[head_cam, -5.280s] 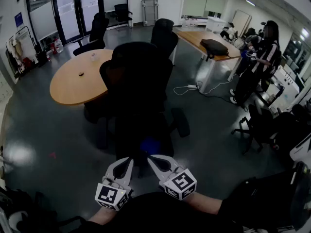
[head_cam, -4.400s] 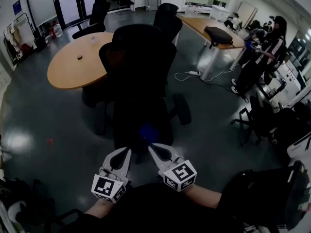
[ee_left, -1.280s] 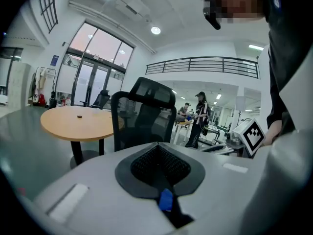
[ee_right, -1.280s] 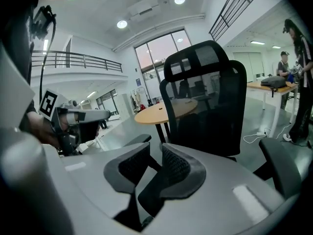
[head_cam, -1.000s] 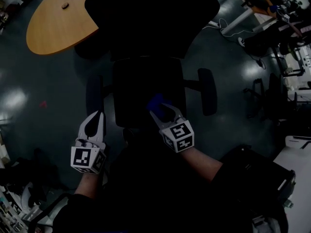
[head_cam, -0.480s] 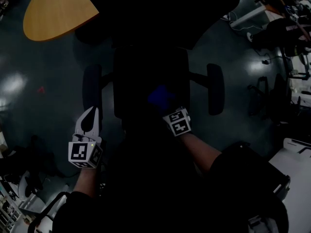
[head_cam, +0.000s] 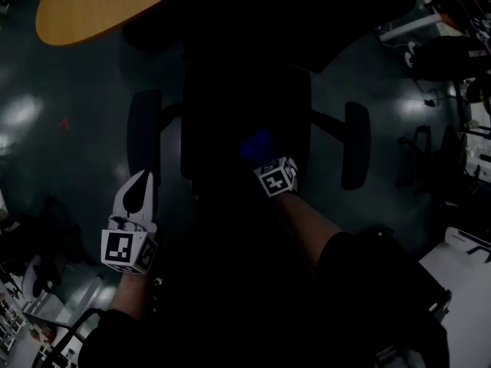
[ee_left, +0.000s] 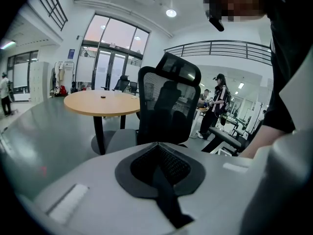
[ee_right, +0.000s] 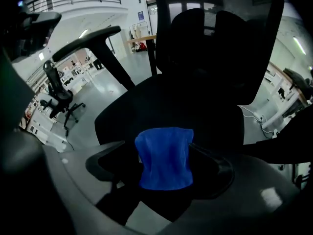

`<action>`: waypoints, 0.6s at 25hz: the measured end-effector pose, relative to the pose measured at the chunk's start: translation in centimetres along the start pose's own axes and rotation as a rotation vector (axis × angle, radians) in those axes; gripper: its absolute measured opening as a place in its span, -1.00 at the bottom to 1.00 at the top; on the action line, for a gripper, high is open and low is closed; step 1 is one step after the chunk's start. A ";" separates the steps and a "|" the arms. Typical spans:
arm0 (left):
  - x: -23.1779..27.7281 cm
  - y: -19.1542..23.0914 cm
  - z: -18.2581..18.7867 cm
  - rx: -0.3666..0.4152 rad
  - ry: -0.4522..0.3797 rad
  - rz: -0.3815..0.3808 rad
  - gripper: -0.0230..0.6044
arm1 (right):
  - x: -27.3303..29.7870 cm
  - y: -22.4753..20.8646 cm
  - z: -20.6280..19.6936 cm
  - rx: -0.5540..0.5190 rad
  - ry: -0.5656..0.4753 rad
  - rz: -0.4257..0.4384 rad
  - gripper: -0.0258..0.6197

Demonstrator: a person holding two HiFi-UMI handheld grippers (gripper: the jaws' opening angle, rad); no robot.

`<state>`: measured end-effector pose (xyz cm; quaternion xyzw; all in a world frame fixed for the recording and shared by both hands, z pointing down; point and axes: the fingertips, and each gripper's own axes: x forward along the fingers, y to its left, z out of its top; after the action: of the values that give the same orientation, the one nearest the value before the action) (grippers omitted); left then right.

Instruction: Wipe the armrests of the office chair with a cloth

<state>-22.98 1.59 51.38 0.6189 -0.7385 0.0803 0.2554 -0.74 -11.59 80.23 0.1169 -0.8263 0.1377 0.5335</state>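
At the lower left of the head view the left tongs (head_cam: 141, 176) are held with the tips brought together and nothing between them, just below the left armrest (head_cam: 143, 133). At the centre of that frame the right tongs (head_cam: 263, 162) are pointed steeply down at the seat (head_cam: 222, 90). Their jaws have just been opening and are now spread wide.

In the right gripper view the blue cloth (ee_right: 164, 156) is seen between them, bunched up on the front part of the seat and pinched by neither pad. The cloth is judged light, soft and limp. It can be expected to fold and sag wherever it is lifted, and it cannot be pushed by an edge. A hold is best taken on the raised bunch at its middle, so that enough fabric is gathered and a loose flap is left below the tips for wiping. A corner grip is likely to slip.

Farther out, the right armrest (head_cam: 355, 144) is seen at the frame's mid-right, well apart from the cloth, and the round wooden counter (head_cam: 92, 6) lies at the upper left.
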 end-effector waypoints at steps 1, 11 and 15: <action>-0.2 -0.2 0.0 -0.005 0.008 -0.006 -0.89 | 0.7 -0.1 -0.5 -0.008 0.018 -0.001 0.33; -2.2 1.0 -0.7 -0.015 0.051 0.000 -0.89 | 6.6 -1.3 -3.9 -0.145 0.187 0.032 0.67; -2.7 2.2 -1.5 -0.011 0.073 0.011 -0.89 | 8.2 -1.9 -4.9 -0.168 0.249 0.038 0.66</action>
<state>-24.36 5.10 51.77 0.6100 -0.7325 0.0999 0.2852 0.77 -12.02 89.87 0.0380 -0.7646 0.0914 0.6369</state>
